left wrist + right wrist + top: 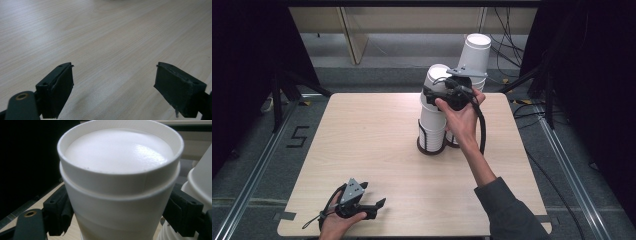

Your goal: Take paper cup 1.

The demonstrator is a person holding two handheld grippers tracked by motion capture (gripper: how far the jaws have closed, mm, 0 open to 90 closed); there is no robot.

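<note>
Two stacks of upside-down white paper cups stand in black holders at the far middle of the table. My right gripper (434, 95) is shut on the top cup (437, 77) of the left stack (432, 125), one jaw on each side of its wall. In the right gripper view this cup (120, 157) sits between the jaws of the right gripper (120, 216), base up and nested over the cup below. My left gripper (379, 205) lies low at the table's front left. In its own view the left gripper (113, 85) is open, with bare wood between the jaws.
The taller right stack (474, 52) stands just behind my right hand, and its wall (200, 182) is close to the right jaw. The left stack's black holder (431, 147) rests on the wooden table (362, 130). Cables and dark frames ring the table.
</note>
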